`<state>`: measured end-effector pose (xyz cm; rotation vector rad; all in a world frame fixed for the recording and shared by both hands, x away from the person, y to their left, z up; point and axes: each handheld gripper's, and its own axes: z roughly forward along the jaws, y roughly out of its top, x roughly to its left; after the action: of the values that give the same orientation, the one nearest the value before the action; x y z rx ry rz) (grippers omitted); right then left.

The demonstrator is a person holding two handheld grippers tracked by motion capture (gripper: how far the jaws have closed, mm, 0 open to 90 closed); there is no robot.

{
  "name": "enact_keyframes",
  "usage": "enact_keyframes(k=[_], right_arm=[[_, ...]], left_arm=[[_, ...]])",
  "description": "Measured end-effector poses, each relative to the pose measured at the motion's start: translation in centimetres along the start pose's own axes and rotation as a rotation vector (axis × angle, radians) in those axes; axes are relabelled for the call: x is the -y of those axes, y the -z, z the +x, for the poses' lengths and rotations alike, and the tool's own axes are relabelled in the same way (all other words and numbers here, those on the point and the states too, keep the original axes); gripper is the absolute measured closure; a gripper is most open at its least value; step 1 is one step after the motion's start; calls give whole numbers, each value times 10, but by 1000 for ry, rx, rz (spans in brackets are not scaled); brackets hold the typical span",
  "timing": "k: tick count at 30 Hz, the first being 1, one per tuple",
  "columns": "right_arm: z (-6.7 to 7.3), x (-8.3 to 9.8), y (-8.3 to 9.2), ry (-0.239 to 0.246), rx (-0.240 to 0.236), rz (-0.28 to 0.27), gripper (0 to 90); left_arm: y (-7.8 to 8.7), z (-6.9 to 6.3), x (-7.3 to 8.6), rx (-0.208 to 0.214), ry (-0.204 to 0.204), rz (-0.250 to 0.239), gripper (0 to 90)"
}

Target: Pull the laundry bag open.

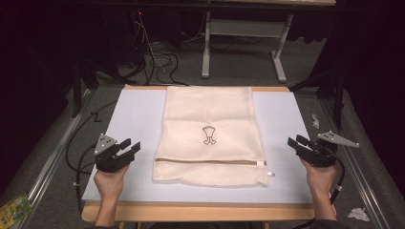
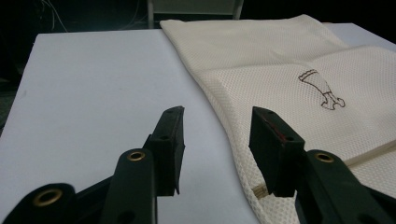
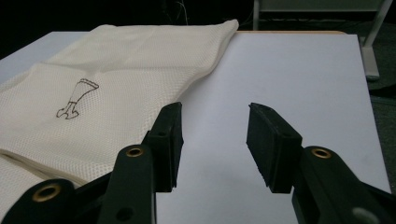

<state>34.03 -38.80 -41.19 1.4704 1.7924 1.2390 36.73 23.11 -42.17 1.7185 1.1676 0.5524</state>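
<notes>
A cream mesh laundry bag (image 1: 208,136) lies flat in the middle of a white mat (image 1: 133,114), with a small dark emblem (image 1: 208,135) on it and a zipper (image 1: 210,161) across its near end. My left gripper (image 1: 131,147) hovers at the mat's left edge, apart from the bag, jaws open and empty. In the left gripper view the bag (image 2: 289,70) lies ahead to the right of my left gripper (image 2: 217,123). My right gripper (image 1: 295,142) is at the mat's right edge, open and empty. Ahead of my right gripper (image 3: 215,119) the bag (image 3: 116,79) lies to the left.
The mat rests on a wooden table (image 1: 191,212) with its front edge near the person. Beyond the far edge stand a white table frame (image 1: 243,43) and loose cables (image 1: 157,59) on the grey floor. Metal rails (image 1: 52,162) run along both sides.
</notes>
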Motion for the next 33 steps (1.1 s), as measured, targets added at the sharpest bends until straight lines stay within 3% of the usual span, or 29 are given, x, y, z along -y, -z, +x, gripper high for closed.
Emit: enact_keyframes(k=[7, 16, 22, 25, 26, 33], right_arm=[[-12, 6, 4, -42, 18, -17, 563], [-23, 19, -7, -62, 56, 4, 554], [-27, 32, -31, -21, 123, 94, 525], [-27, 38, -39, -14, 154, 118, 523], [-27, 41, -41, -9, 156, 128, 519], [-23, 43, -49, 20, 197, 193, 467]], left_arm=[[-5, 9, 5, -29, 23, 3, 542], [-18, 19, 16, -73, 34, 38, 522], [-41, 24, 30, -121, 19, 93, 499], [-51, 27, 38, -135, 32, 110, 493], [-53, 28, 38, -139, 37, 129, 493], [-54, 26, 40, -144, 25, 134, 450]])
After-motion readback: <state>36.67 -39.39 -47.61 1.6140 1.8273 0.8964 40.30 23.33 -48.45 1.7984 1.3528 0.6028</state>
